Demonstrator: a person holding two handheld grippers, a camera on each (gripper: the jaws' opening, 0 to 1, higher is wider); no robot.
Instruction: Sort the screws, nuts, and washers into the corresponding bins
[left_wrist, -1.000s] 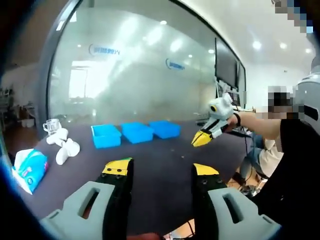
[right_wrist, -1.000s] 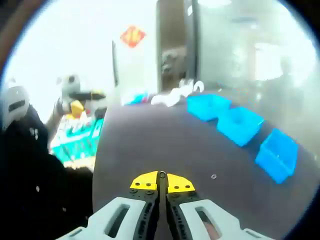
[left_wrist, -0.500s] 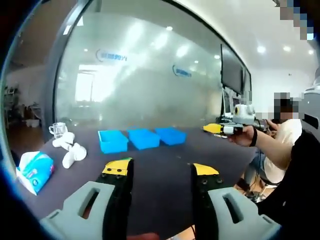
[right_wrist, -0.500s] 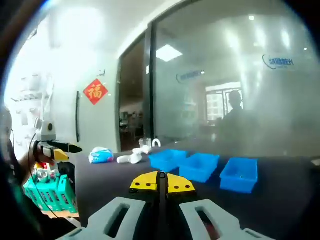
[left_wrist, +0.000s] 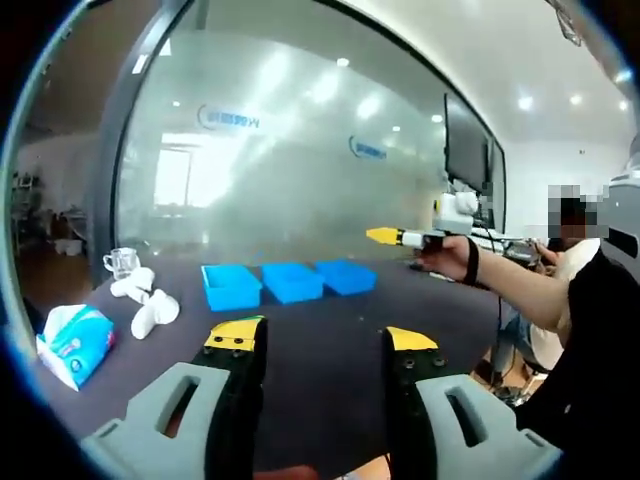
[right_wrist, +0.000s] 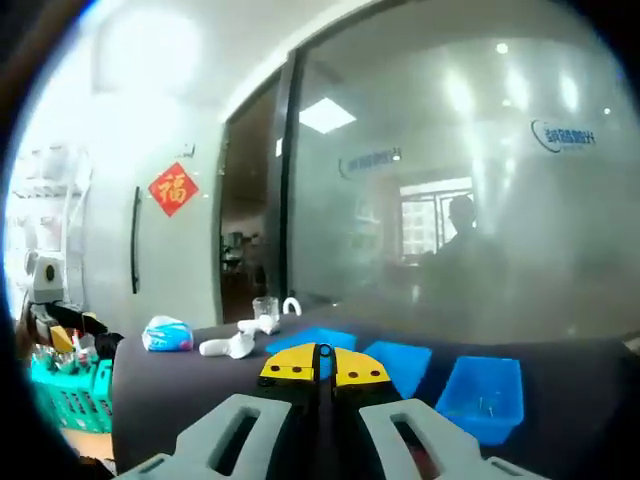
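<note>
Three blue bins stand in a row on the dark table (left_wrist: 320, 370): left bin (left_wrist: 232, 286), middle bin (left_wrist: 292, 281), right bin (left_wrist: 347, 276). My left gripper (left_wrist: 322, 338) hovers open over the near table edge, nothing between its yellow-tipped jaws. A hand holds my right gripper (left_wrist: 385, 236) in the air right of the bins, jaws together. In the right gripper view my right gripper (right_wrist: 322, 364) is shut and empty, pointing level at the bins (right_wrist: 485, 398), (right_wrist: 400, 362), (right_wrist: 300, 340). A few tiny pieces lie in the nearest bin; what they are I cannot tell.
A tissue pack (left_wrist: 75, 340), white rounded objects (left_wrist: 140, 305) and a glass cup (left_wrist: 123, 262) sit at the table's left end. A frosted glass wall (left_wrist: 300, 170) stands behind the table. A person (left_wrist: 590, 330) is at the right. A teal basket (right_wrist: 70, 392) stands beside the table.
The right gripper has swung up off the table and leftward toward the bins, staying shut. The left gripper has stayed open and almost still.
</note>
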